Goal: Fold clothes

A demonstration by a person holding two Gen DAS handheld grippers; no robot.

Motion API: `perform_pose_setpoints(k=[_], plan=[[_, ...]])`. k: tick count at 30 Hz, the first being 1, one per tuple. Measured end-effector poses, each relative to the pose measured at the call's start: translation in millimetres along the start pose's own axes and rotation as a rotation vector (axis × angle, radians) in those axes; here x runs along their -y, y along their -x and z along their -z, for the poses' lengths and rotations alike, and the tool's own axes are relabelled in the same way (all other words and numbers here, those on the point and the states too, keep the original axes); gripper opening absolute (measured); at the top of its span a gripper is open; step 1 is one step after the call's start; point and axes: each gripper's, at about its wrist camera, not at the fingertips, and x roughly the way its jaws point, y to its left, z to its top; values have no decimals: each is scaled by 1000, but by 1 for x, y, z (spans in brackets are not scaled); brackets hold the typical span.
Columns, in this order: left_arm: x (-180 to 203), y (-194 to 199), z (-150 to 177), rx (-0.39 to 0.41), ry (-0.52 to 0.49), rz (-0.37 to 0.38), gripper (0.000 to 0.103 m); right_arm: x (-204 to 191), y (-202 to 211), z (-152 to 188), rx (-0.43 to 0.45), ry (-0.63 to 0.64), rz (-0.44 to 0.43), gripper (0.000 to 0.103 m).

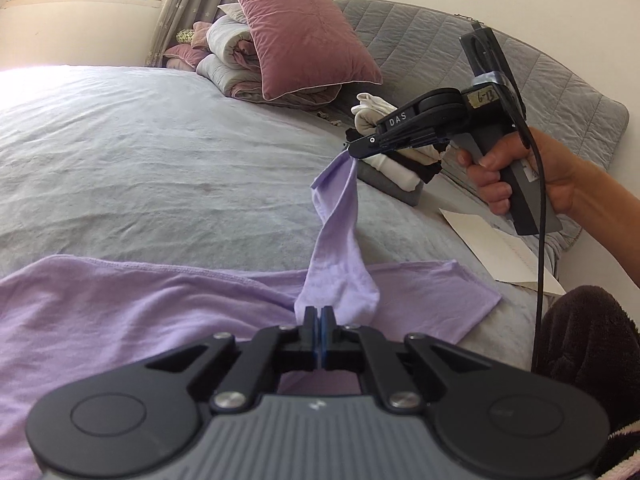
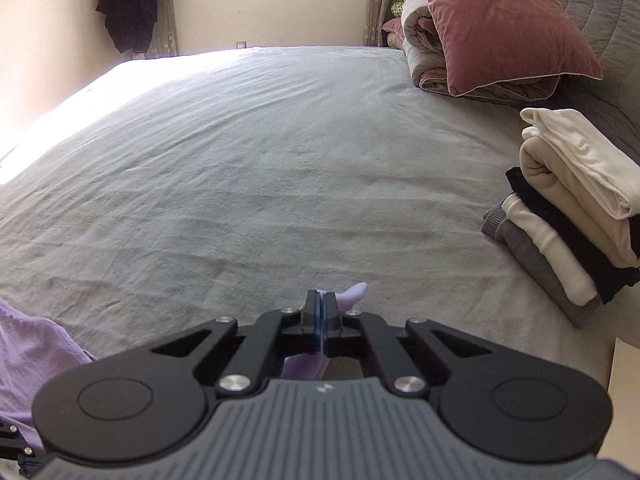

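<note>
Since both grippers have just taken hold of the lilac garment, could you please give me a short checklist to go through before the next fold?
1. Left gripper shut on the lilac garment: ok, cloth is pinched between its fingers.
2. Right gripper shut on the garment's far end: ok, lilac cloth hangs from its tip.
3. Strip between the two grippers lies flat: not ok, it is twisted.
4. Bare grey bed sheet ahead for laying the fold: ok.
5. Stack of folded clothes clear of the garment: ok, it sits apart at the right.
6. Rest of the garment smooth: cannot tell, only part shows.
</note>
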Motion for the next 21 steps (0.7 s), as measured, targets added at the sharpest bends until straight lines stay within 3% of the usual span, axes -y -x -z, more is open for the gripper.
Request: perform_pose_setpoints(k=[5, 10, 12, 14, 15, 17, 21], plan=[[7, 7, 5, -13, -14, 20, 1, 20, 35, 21, 30, -20, 4, 0], [9, 5, 12, -62, -7, 8, 4, 24, 38, 40, -28, -20, -19, 0], [10, 4, 13, -71, -9, -5, 12, 25, 34, 42, -50, -37, -31, 13], [10, 3, 14, -70, -7, -21, 30, 24, 27, 42, -66, -48, -36, 15], [10, 3, 14, -70, -8, -29, 32, 23, 23, 41, -71, -49, -39, 17], [8, 0, 13, -77, -3, -35, 33, 20, 14, 39, -74, -49, -36, 42], [4, -11, 11, -99, 14, -36, 33, 14, -10, 34, -88, -35, -35, 45]])
